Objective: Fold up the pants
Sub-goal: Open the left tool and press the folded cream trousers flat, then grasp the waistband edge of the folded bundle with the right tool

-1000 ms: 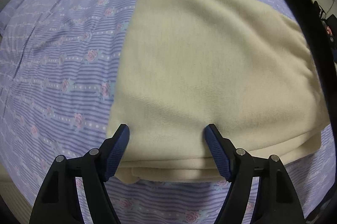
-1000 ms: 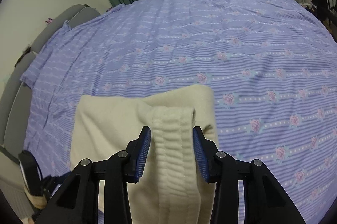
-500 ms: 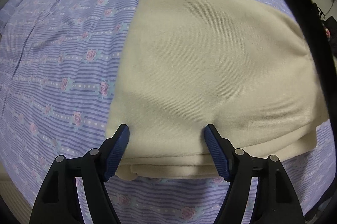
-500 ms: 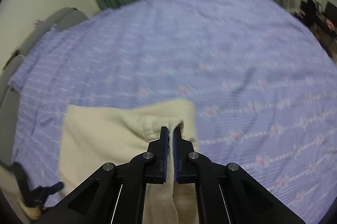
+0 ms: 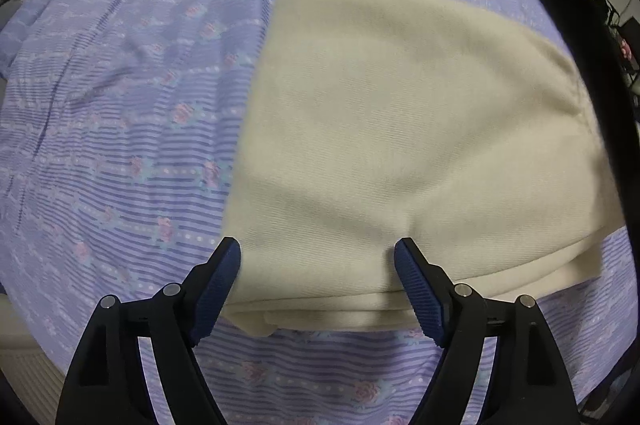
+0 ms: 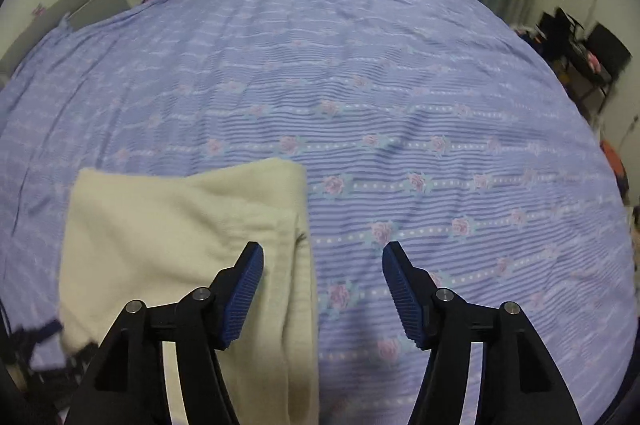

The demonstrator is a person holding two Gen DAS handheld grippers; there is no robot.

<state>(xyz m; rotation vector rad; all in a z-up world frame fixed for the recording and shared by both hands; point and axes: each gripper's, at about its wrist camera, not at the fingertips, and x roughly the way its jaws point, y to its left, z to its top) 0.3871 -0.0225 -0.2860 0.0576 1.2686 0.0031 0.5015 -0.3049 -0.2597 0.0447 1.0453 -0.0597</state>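
Several layers of soft, light cream fleece pants [image 5: 400, 129] lie folded on the striped floral bedsheet [image 5: 120, 129]. Left tongs [image 5: 318, 287] and right tongs [image 6: 322, 289] are opening, released. Probably limp; pinch stacked edges.

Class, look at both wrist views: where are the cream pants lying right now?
The folded cream pants lie flat on the purple floral bedsheet, centre-right in the left wrist view and lower left in the right wrist view, beneath both open grippers.
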